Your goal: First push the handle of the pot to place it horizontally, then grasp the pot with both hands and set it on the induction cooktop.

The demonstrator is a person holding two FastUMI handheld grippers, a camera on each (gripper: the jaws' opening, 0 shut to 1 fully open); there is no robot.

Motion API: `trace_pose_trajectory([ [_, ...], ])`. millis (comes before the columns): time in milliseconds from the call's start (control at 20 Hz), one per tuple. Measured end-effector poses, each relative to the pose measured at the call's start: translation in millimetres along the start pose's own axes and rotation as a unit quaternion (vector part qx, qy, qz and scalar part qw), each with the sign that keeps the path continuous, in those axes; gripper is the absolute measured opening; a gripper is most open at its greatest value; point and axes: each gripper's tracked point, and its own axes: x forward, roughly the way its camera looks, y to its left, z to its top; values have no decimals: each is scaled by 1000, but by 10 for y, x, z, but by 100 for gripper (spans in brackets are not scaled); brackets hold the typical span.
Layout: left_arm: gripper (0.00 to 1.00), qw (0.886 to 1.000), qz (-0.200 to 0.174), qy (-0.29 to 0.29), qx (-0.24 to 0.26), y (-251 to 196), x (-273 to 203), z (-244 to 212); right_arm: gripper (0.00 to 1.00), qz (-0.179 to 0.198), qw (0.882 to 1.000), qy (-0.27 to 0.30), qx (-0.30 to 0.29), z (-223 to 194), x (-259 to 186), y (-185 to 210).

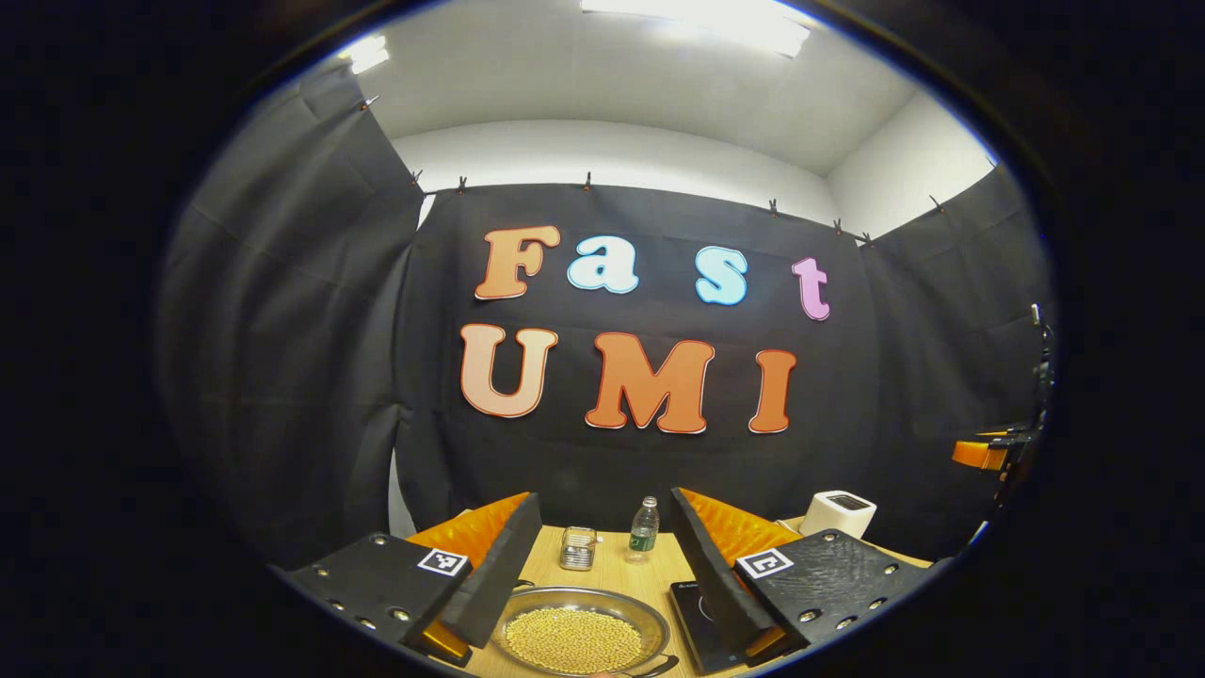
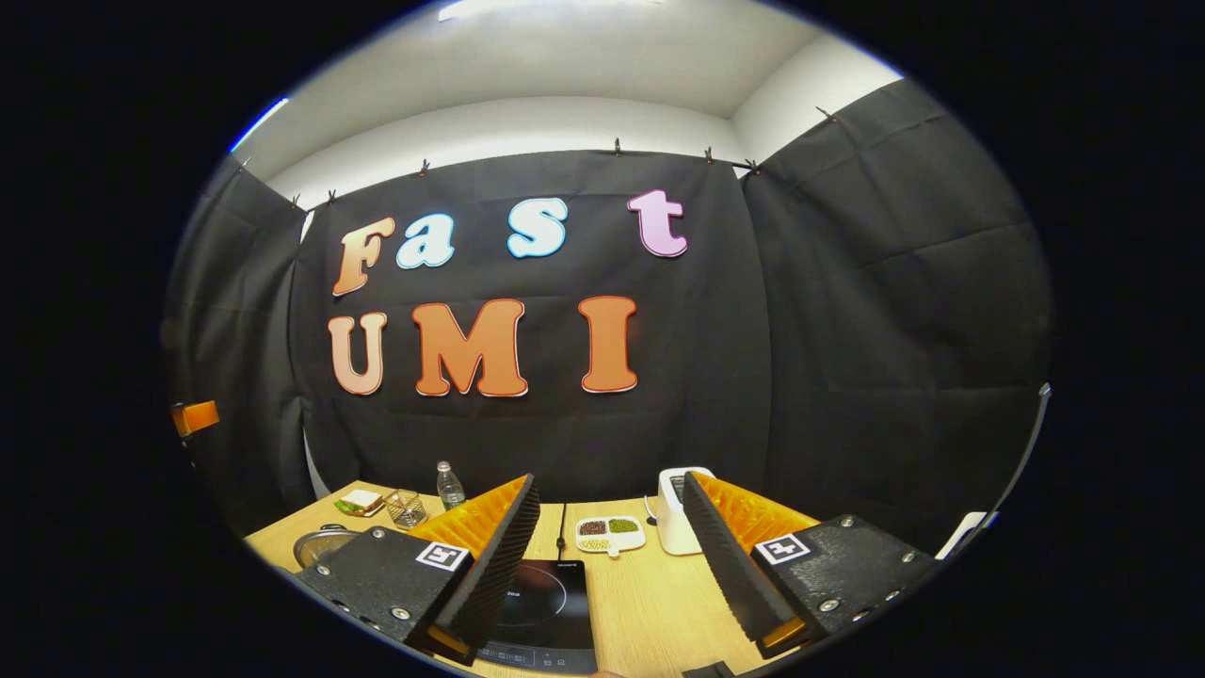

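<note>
A shallow metal pot (image 1: 574, 636) full of yellow beans sits on the wooden table, just below and between the fingers of my left gripper (image 1: 602, 497), which is open and holds nothing. A dark handle (image 1: 662, 665) curves off the pot's near right rim. The black induction cooktop (image 1: 695, 612) lies to the right of the pot, partly hidden by a finger. In the right gripper view the cooktop (image 2: 541, 603) lies under my open, empty right gripper (image 2: 610, 480), and the pot (image 2: 318, 544) peeks out at the far left.
A water bottle (image 1: 644, 527) and a glass jar (image 1: 577, 548) stand behind the pot. A white toaster (image 2: 676, 508) and a small dish of beans (image 2: 610, 533) sit behind the cooktop. A plate with a sandwich (image 2: 360, 502) is at the back left.
</note>
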Motion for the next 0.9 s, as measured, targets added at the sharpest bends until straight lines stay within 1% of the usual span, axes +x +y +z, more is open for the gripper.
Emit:
trace_pose_trajectory([
  [900,88,1000,15,5,5,71,26,-10,95,-12,1000,4,0,-32,14,-136],
])
